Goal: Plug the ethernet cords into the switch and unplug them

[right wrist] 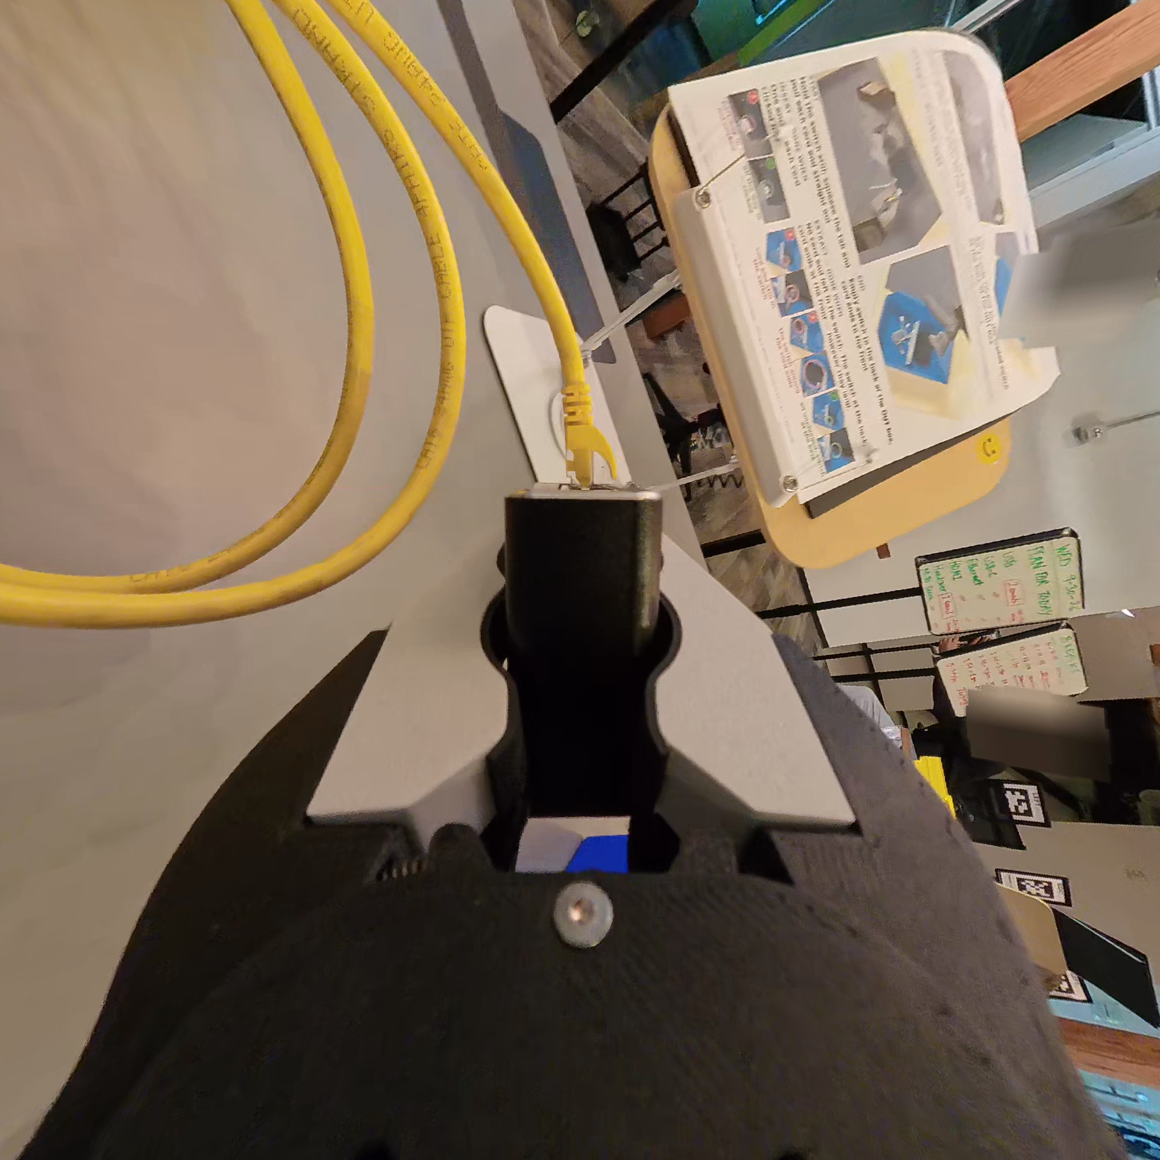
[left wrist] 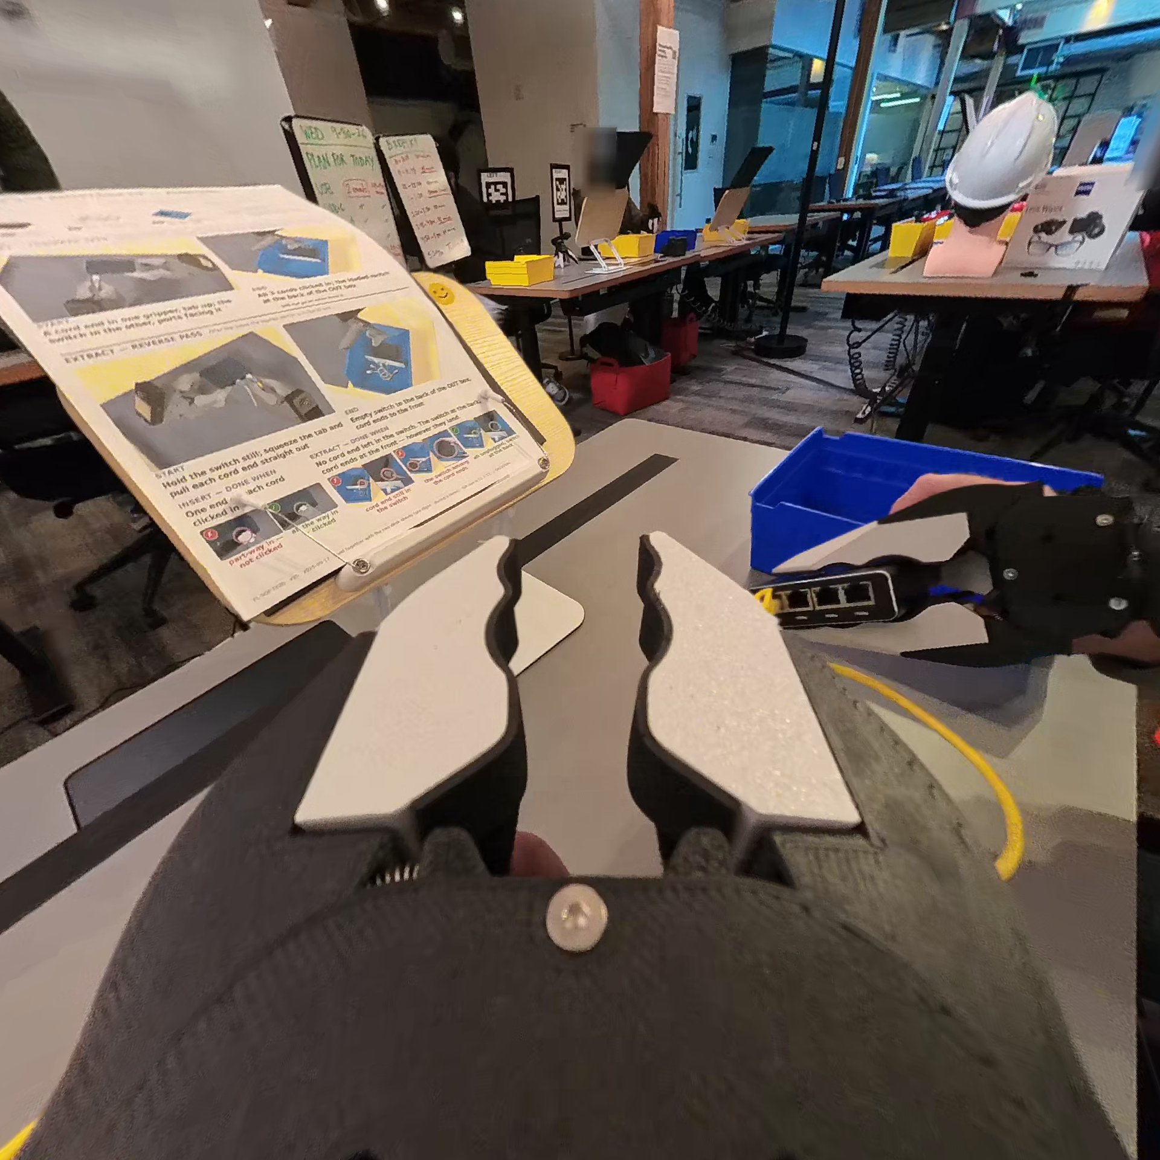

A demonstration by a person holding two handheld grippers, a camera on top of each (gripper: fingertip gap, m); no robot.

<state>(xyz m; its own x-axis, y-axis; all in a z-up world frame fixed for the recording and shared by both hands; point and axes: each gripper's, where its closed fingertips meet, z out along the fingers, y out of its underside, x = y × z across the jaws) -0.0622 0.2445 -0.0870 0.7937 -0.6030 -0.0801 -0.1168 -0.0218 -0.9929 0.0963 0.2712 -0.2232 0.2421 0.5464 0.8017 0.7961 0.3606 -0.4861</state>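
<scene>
Switch over grey table, open-plan office behind.

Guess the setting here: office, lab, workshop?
Probably an open-plan lab set up for data collection. Rows of desks carry yellow bins, whiteboards stand behind, and an instruction sheet sits on a stand at this grey table.
</scene>
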